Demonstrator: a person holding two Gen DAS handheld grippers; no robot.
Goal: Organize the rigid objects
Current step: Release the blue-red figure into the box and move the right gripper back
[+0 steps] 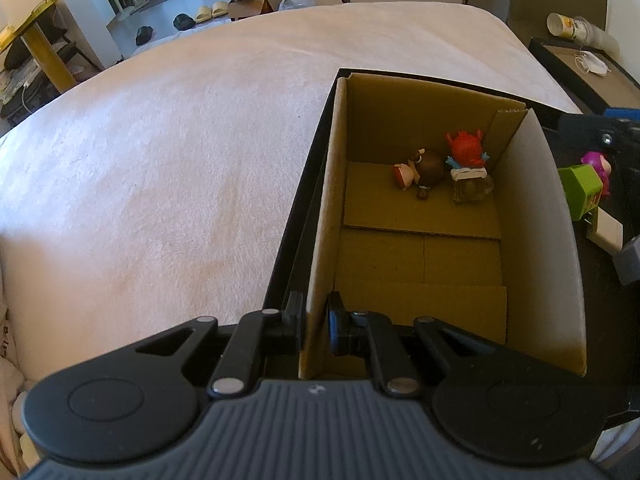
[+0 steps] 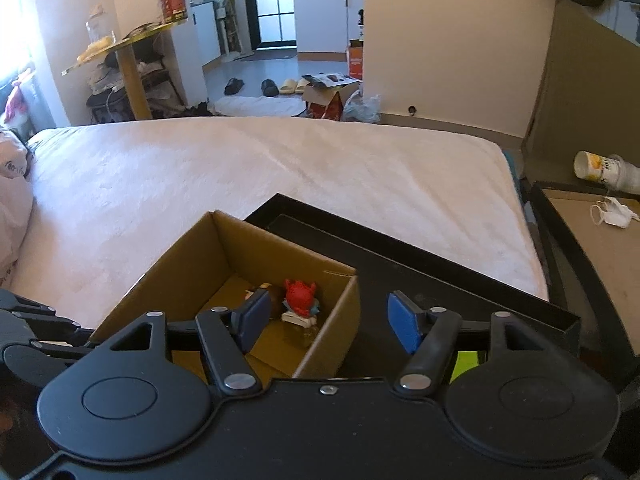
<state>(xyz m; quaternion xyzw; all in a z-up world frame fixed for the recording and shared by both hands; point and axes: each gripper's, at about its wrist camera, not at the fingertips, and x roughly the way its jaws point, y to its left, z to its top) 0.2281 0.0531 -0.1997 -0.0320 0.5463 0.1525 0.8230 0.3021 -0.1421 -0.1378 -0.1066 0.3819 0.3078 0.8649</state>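
No readable labels anywhere. Left gripper pinches the cardboard box's near-left wall; right gripper hangs wide open, empty. Red figurine sits in the far-right corner.

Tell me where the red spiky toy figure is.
The red spiky toy figure stands in the open cardboard box's far right corner, atop a clear glass mug, beside the brown-haired doll.

Daylight glares at the right-wrist view's left edge; both fisheye views curve strongly, interiors dim.
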